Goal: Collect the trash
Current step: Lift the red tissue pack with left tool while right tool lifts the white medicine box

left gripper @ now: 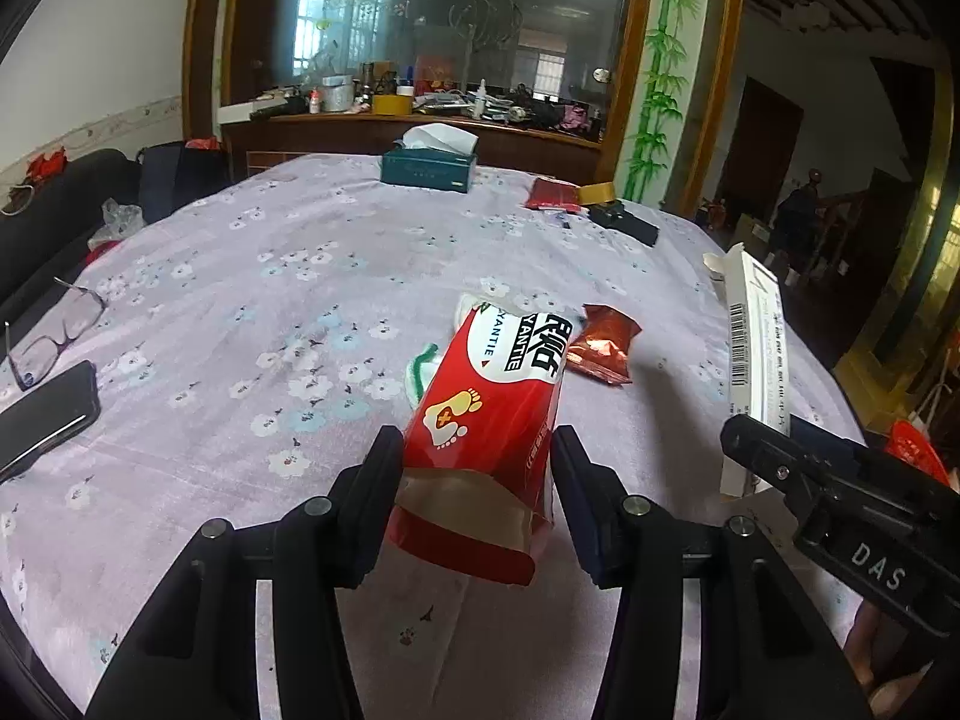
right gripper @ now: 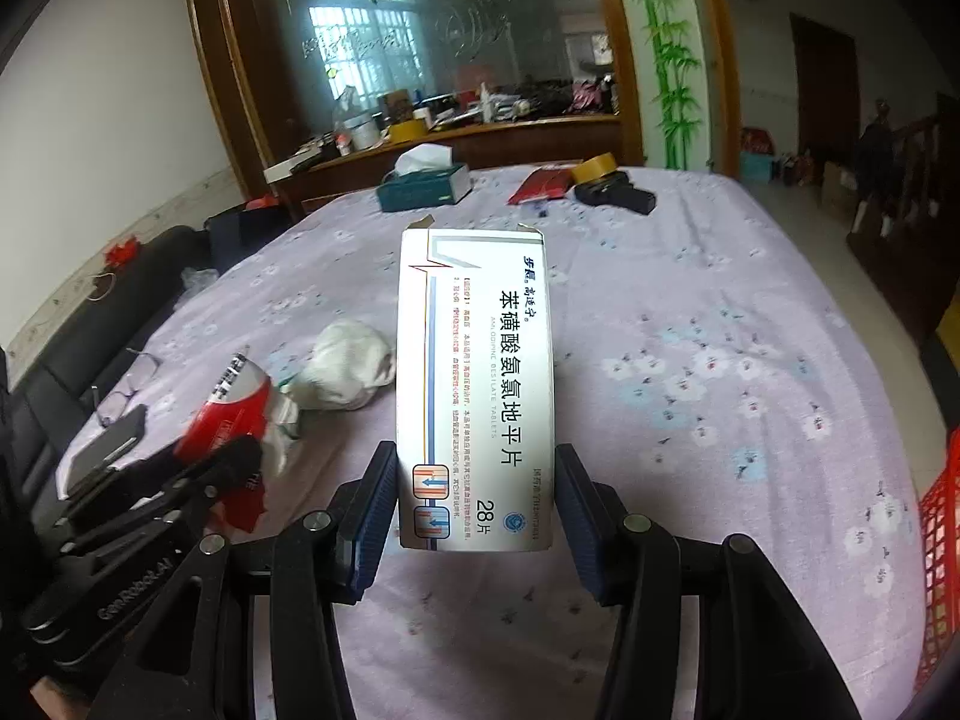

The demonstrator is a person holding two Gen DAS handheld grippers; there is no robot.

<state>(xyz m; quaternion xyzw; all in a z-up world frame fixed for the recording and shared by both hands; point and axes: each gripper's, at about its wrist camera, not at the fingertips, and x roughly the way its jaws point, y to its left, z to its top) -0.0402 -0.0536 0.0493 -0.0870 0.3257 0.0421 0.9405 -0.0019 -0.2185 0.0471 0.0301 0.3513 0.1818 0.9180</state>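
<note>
Flowered tablecloth [left gripper: 252,276] before a mirrored cabinet [right gripper: 420,30]: left gripper [left gripper: 477,480] clamps red box [left gripper: 492,396], right gripper [right gripper: 477,492] clamps white box [right gripper: 474,384].

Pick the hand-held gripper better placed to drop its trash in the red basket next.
Right. The right hand-held gripper, shut on the white medicine box, has the red basket beside it. The left hand-held gripper holds the red pouch farther away.

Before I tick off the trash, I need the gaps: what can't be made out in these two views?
- Red basket: right wrist view, cut by the frame edge; contents unseen.
- White medicine box: its open far end faces away; contents hidden.
- Red foot-patch box: left wrist view, inside unseen; it covers part of the white wad.
- Shelf clutter: too small, blurred.
</note>
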